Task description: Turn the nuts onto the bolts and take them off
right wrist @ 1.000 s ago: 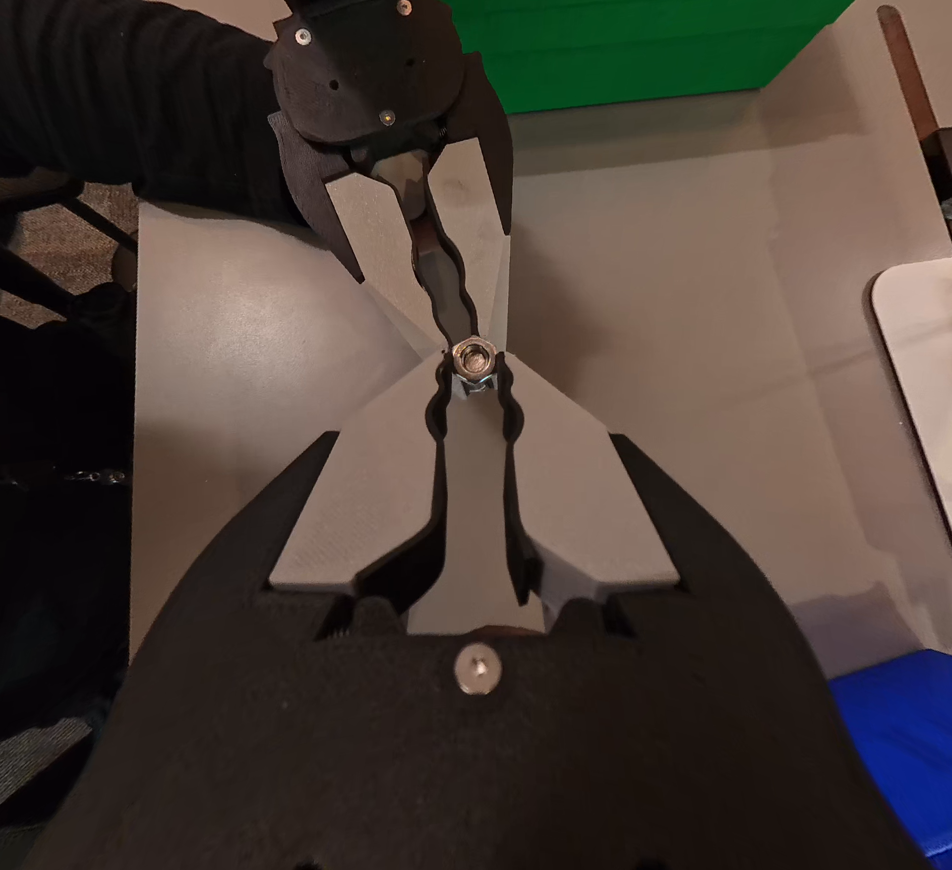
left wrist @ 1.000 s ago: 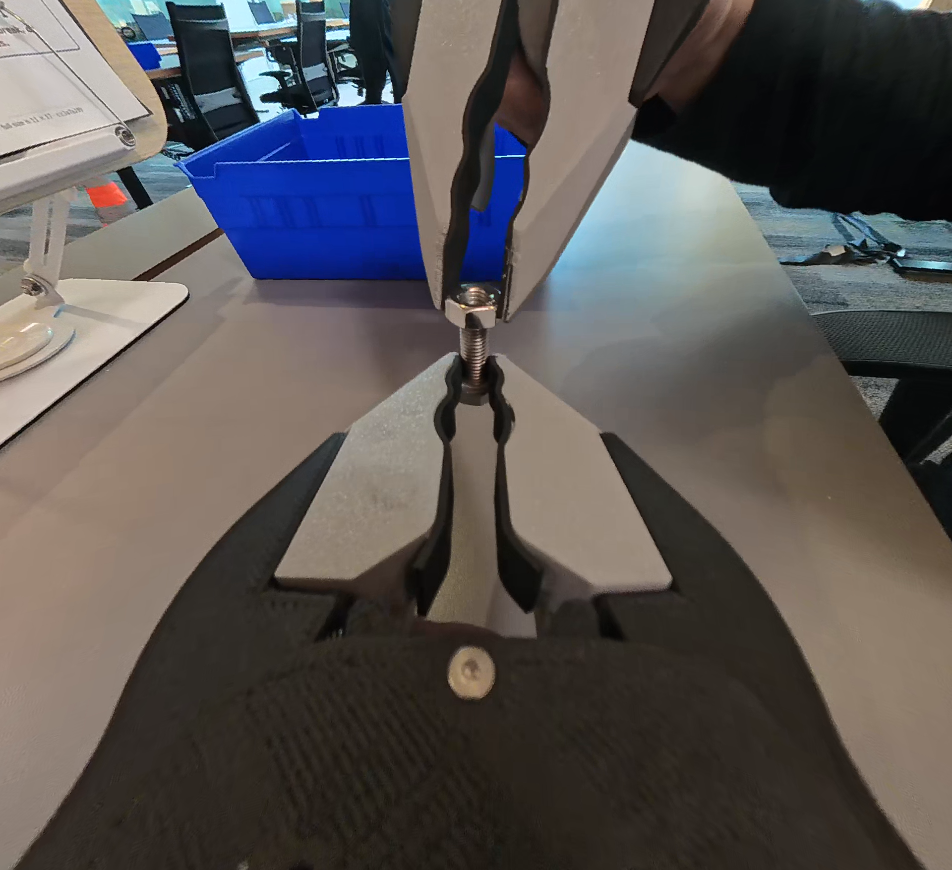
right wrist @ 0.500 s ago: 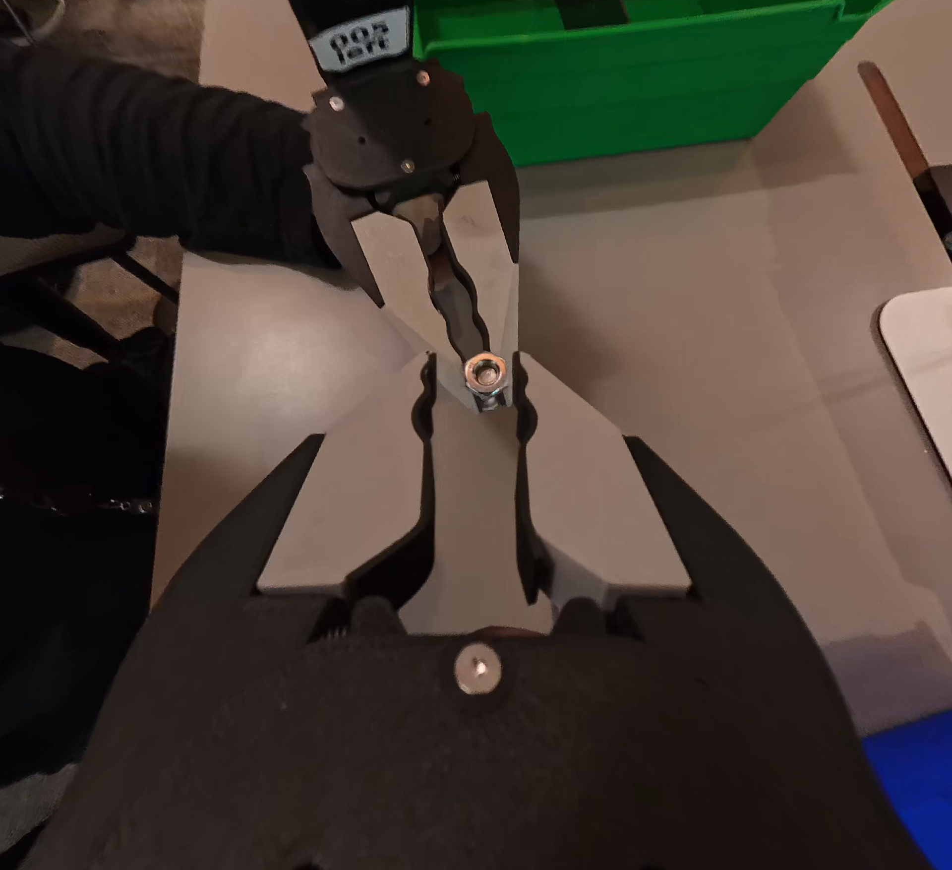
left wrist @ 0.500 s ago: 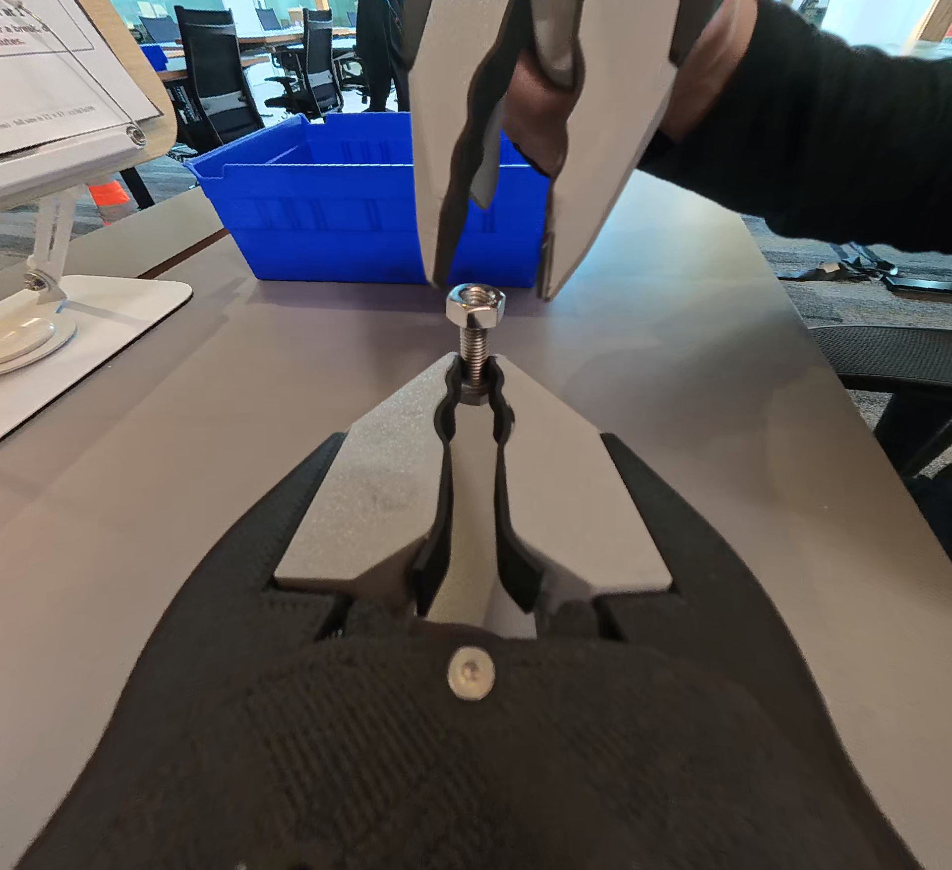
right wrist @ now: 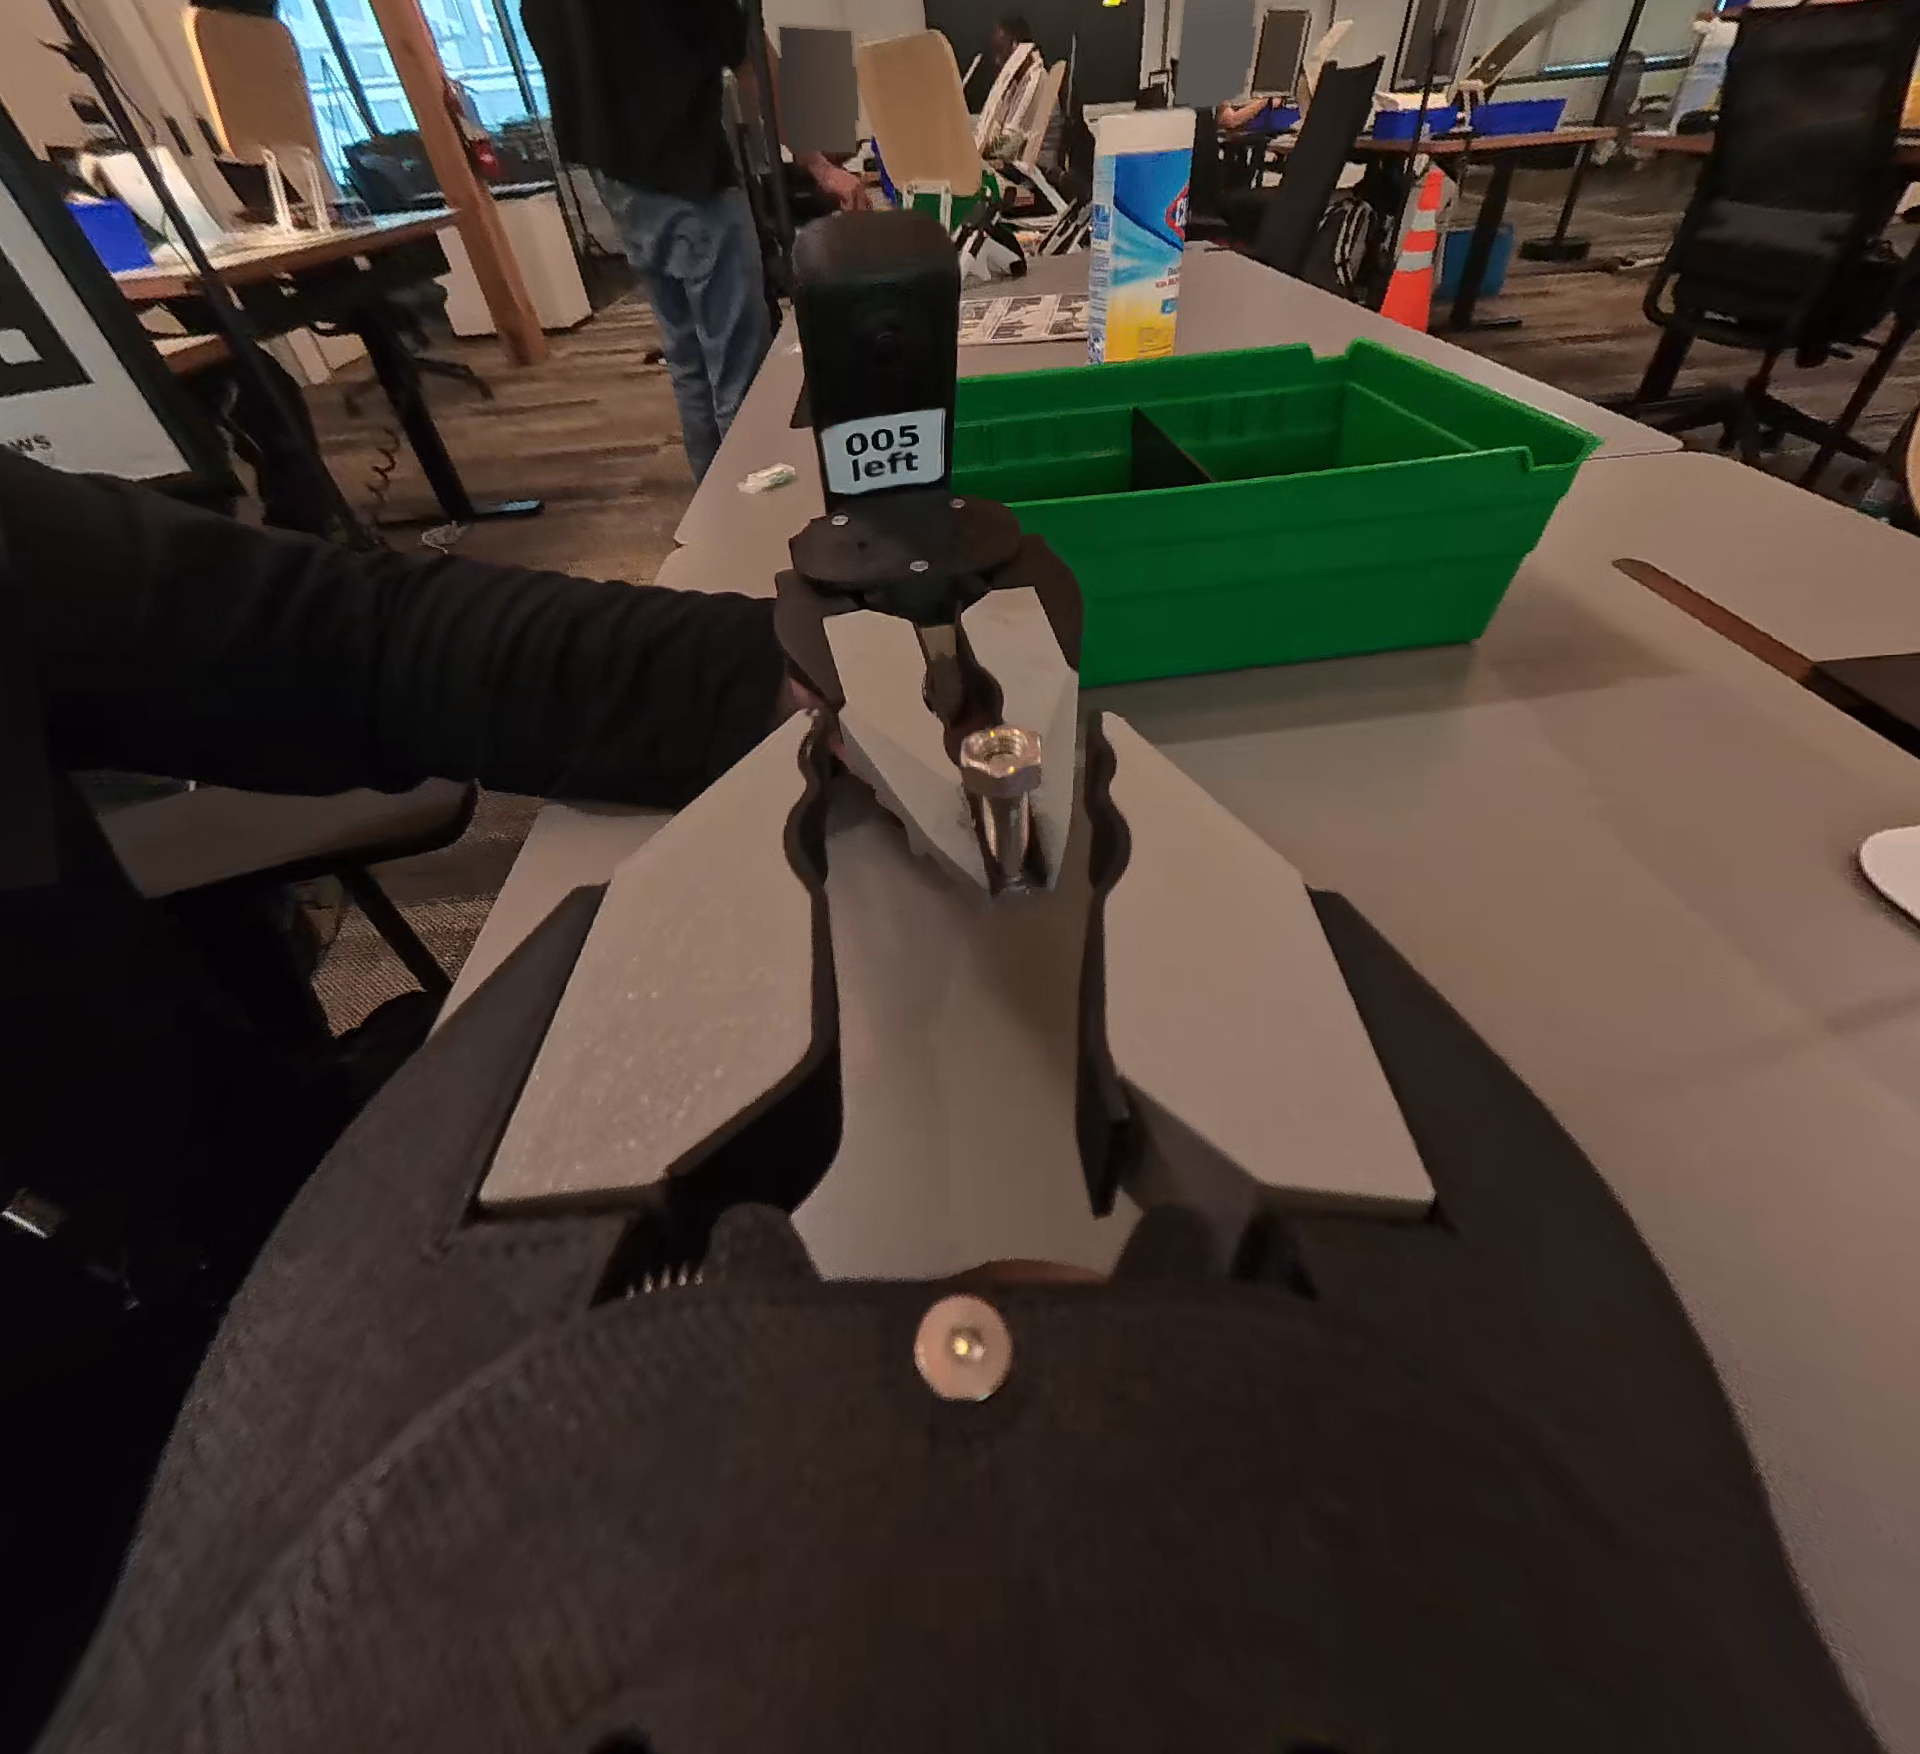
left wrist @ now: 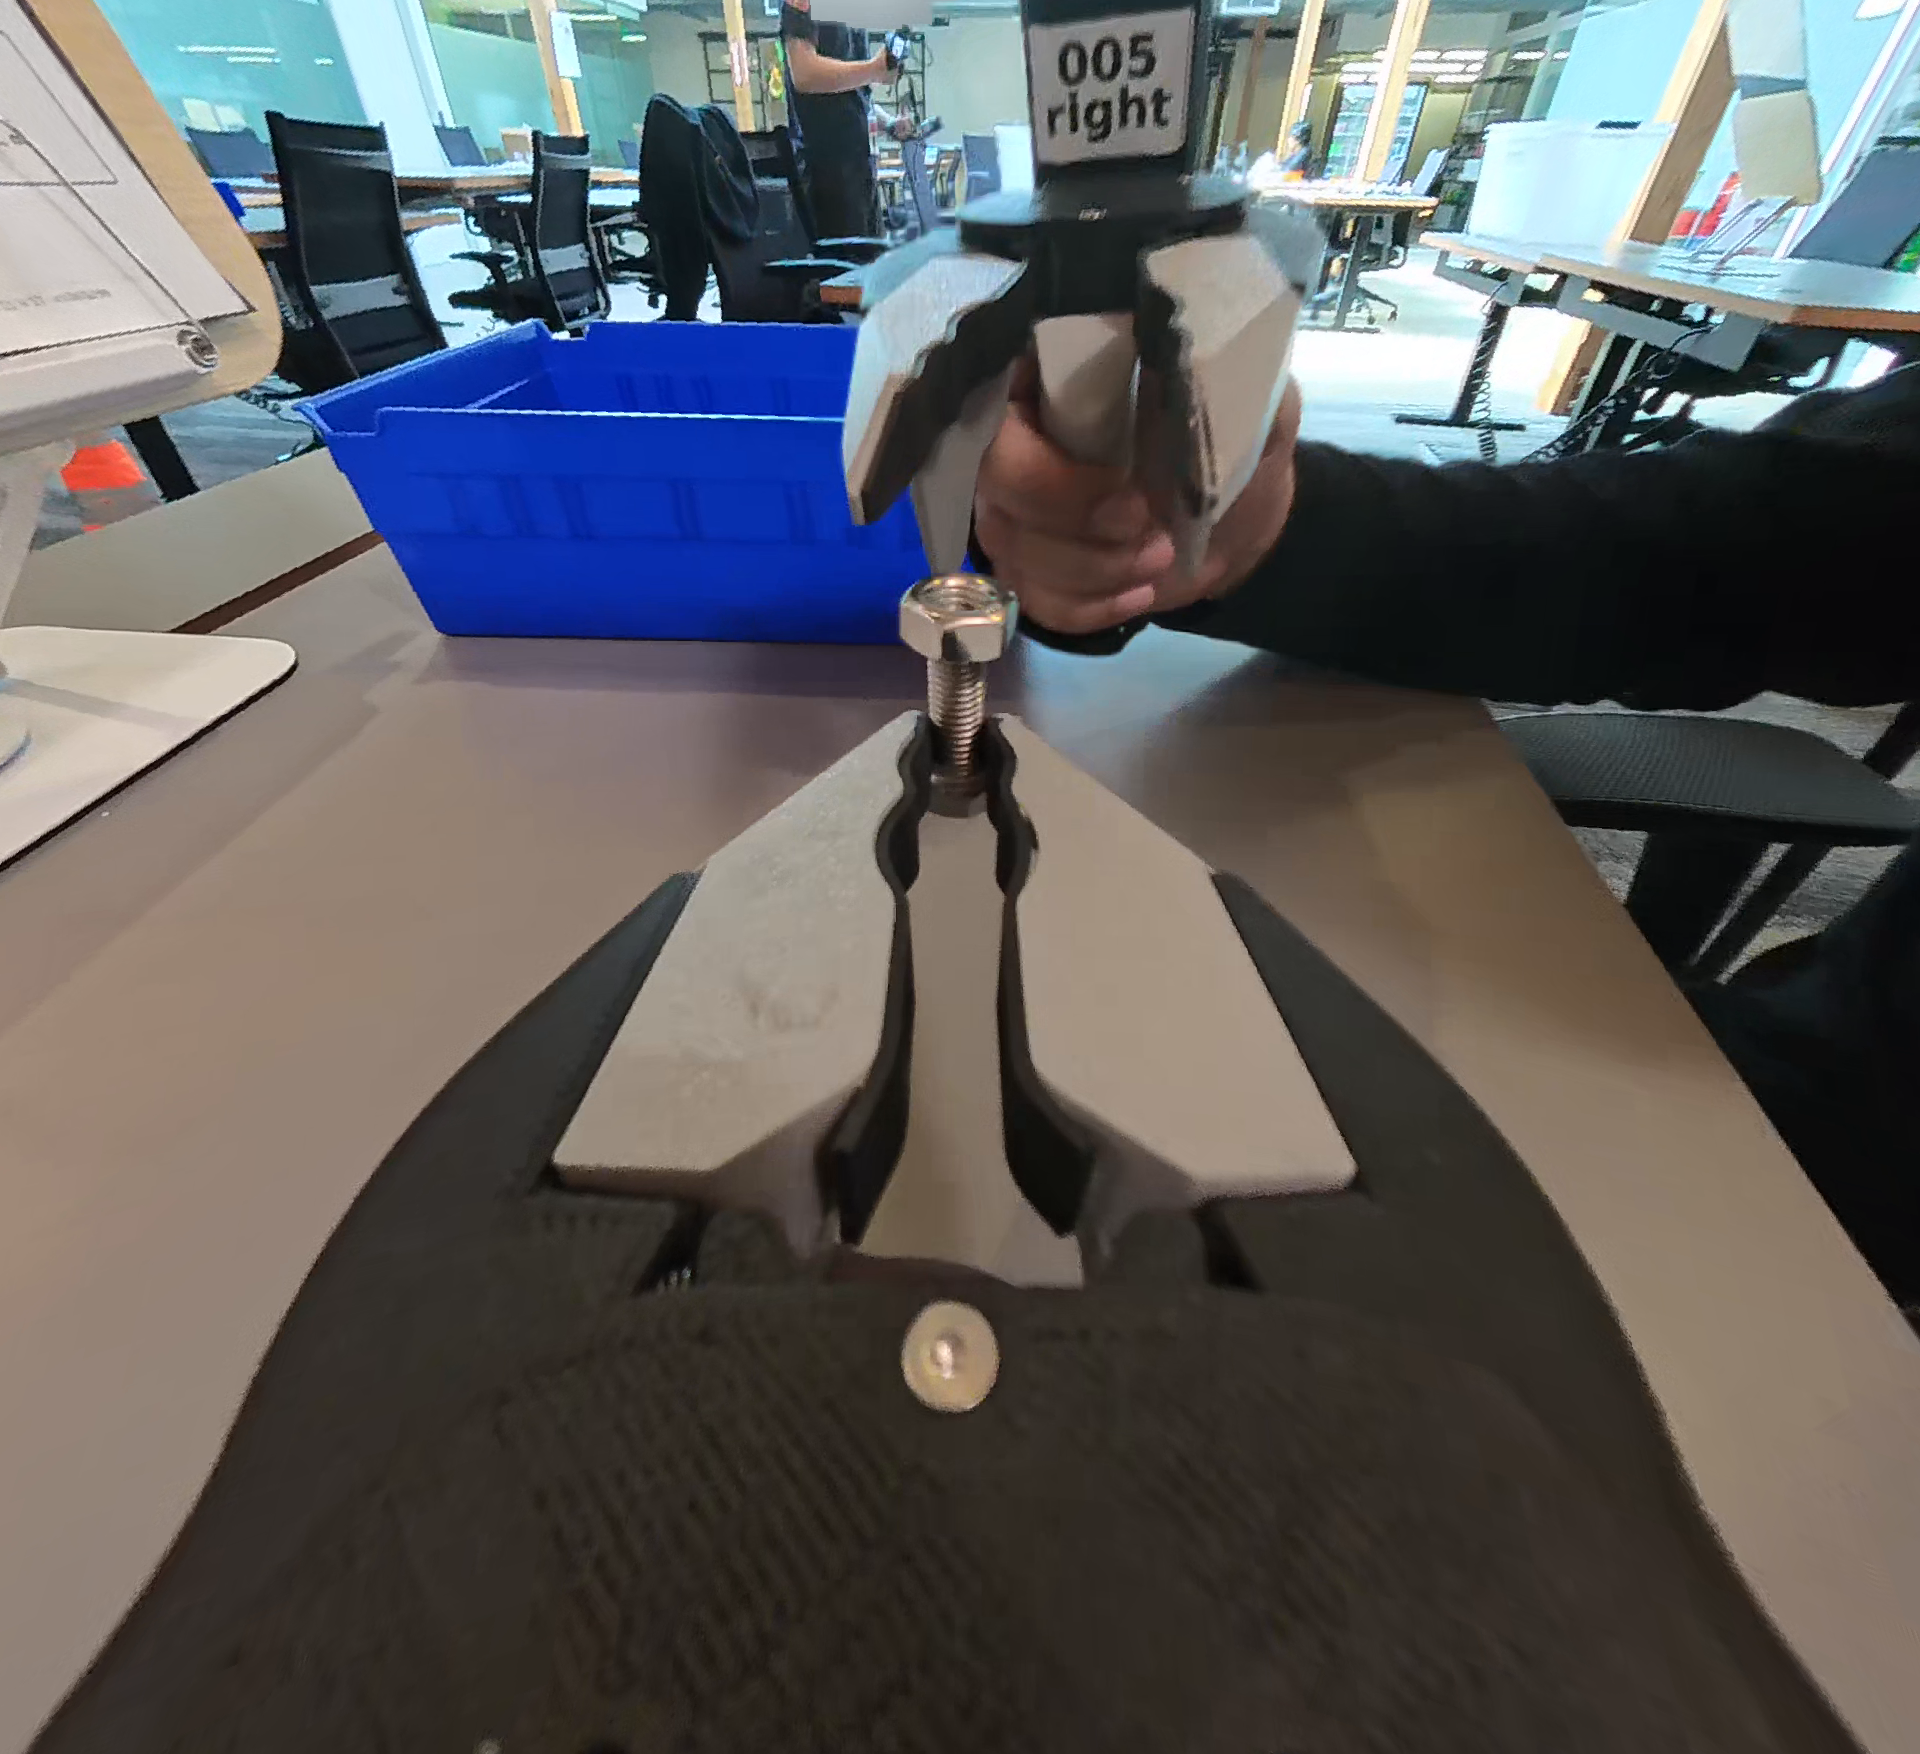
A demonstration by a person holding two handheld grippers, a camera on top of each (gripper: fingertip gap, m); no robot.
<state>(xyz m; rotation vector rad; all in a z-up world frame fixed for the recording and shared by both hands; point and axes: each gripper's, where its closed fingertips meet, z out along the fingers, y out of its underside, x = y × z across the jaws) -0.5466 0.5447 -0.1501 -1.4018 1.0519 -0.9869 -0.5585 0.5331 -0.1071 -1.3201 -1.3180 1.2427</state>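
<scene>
A steel bolt [left wrist: 951,691] stands upright with a hex nut [left wrist: 958,621] threaded on its top end. My left gripper [left wrist: 956,754] is shut on the bolt's lower end, just above the grey table [left wrist: 416,821]. My right gripper [left wrist: 1039,541] is open and empty, held by a hand just beyond and above the nut, apart from it. In the right wrist view the nut [right wrist: 1001,759] and bolt [right wrist: 1003,831] show in the wide gap of my right gripper [right wrist: 951,759], with the left gripper [right wrist: 1013,883] beyond, clamped on the bolt's bottom.
A blue bin [left wrist: 623,499] stands behind the bolt. A green divided bin [right wrist: 1299,582] sits on the table on the opposite side. A white stand base [left wrist: 104,717] is at the left. A wipes canister [right wrist: 1138,239] stands farther off. An office chair [left wrist: 1714,790] is beside the table. Left tips to right tips: about 4 centimetres.
My right gripper let go of the nut, opened wide, drew back and swung from pointing down to nearly level. The left gripper kept holding the bolt still.
</scene>
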